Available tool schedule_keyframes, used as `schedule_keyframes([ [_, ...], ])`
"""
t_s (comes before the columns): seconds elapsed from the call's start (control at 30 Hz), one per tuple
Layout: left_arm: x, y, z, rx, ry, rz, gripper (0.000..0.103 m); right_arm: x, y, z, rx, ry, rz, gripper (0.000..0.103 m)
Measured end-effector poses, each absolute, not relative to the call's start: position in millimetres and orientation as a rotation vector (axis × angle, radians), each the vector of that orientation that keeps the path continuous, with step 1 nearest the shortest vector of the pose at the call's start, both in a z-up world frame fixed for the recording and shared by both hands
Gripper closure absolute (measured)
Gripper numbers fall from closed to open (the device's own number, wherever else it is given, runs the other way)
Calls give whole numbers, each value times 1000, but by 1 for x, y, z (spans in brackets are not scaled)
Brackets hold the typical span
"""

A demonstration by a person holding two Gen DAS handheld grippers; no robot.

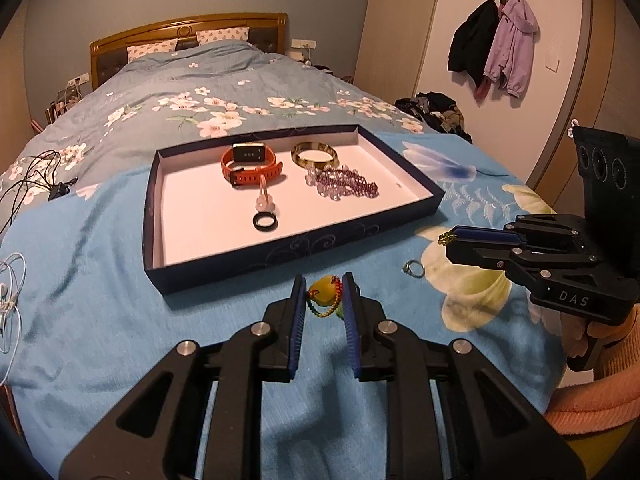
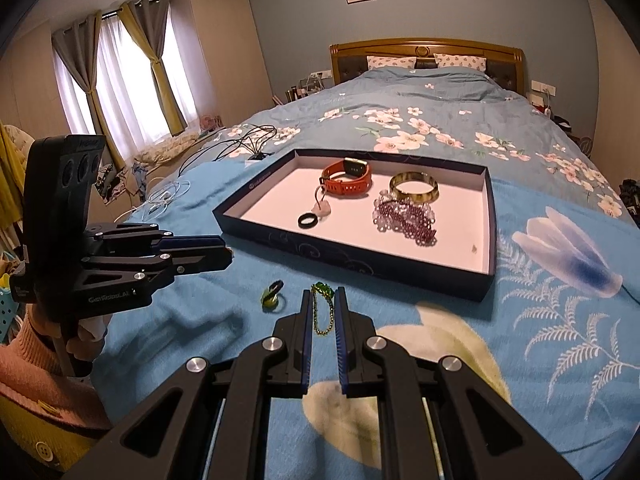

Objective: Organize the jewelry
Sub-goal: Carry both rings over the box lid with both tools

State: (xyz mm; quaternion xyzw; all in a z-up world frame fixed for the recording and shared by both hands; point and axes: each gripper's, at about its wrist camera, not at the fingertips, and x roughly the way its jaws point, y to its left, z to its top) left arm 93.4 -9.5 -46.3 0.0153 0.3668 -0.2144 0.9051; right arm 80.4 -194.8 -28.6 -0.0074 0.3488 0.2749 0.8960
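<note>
Here, both grippers carry jewelry over the blue bedspread (image 1: pixel 100 280), just short of the tray (image 1: pixel 288 252). The left gripper (image 1: pixel 324 294) pinches a yellow-green pendant (image 1: pixel 325 291) strung on a multicoloured bead cord, held at the very fingertips. The right gripper (image 2: pixel 323 300) is pressed together on a green charm (image 2: pixel 322 290), its fine gold ball chain hanging loose between the fingers (image 2: pixel 305 320). Both pieces look light and limp (the chain likely slips and swings freely), so the rigid charm or pendant seems the better place to grip. A small ring (image 1: pixel 414 269) lies loose on the bedspread between the grippers. The tray already holds a watch (image 1: pixel 250 164), bangle (image 1: pixel 314 154), bead strands (image 1: pixel 344 184) and black ring (image 1: pixel 264 222).
</note>
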Motion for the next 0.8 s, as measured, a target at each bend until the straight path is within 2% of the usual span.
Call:
schedule_keyframes([
  [0.8,119,-11,-28,39,701,-418,85,107,-193,-10,-35,662,561,94],
])
